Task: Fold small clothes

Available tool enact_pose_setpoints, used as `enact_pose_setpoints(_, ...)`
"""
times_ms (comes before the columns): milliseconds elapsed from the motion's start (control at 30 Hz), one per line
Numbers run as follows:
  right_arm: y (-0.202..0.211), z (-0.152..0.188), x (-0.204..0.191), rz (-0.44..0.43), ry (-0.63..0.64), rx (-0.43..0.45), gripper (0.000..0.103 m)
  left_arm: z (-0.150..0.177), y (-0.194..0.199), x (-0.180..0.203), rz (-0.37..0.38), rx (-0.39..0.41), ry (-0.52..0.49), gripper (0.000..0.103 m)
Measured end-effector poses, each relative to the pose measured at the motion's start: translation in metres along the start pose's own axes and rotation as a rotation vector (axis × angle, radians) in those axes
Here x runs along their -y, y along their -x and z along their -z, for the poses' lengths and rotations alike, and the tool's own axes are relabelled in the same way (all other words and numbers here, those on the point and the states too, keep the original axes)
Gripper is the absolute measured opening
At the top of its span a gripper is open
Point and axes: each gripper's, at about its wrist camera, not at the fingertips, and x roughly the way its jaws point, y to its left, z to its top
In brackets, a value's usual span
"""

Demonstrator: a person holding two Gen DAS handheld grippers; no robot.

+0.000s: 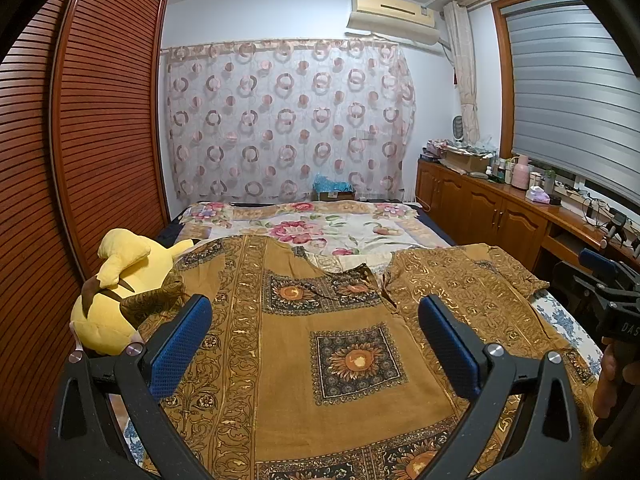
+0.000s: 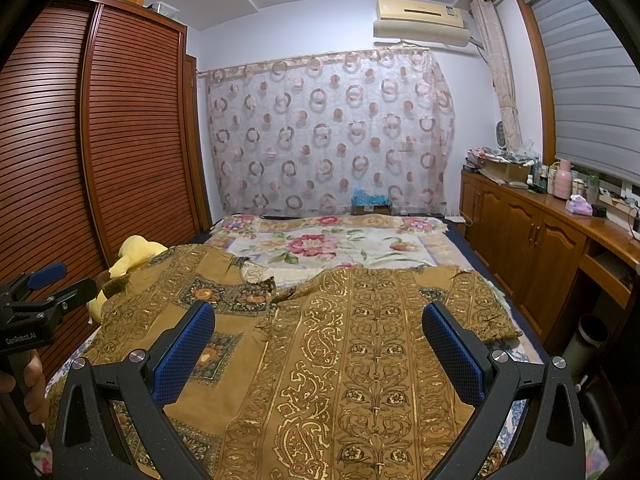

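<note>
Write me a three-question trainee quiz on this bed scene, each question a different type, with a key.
1. True or false: the left hand-held gripper is shut on the brown patterned garment.
2. Multiple choice: the yellow plush toy lies at which side of the bed, seen from the wrist cameras? A) left, by the slatted wardrobe B) right, by the wooden cabinets C) centre
3. Fill in: the right hand-held gripper has its jaws ____ above the garment.

Key: 1 false, both grippers are open and hold nothing; 2 A; 3 open.
</note>
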Motion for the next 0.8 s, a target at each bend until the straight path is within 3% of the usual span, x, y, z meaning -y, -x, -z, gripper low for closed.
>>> enact_pose_setpoints(467, -0.011, 0.004, -0.004, -0.049, 0.01, -0.024, 0.103, -0.006, -0.001, -0.003, -0.025, -0.039, 0.005, 0.103)
enact_pose_setpoints(800, -0.029, 0.003, -0.002, -0.098, 0.038, -0.079, 0.103, 0.011, -0.021, -0.042, -0.074, -0.107, 0.021, 0.103)
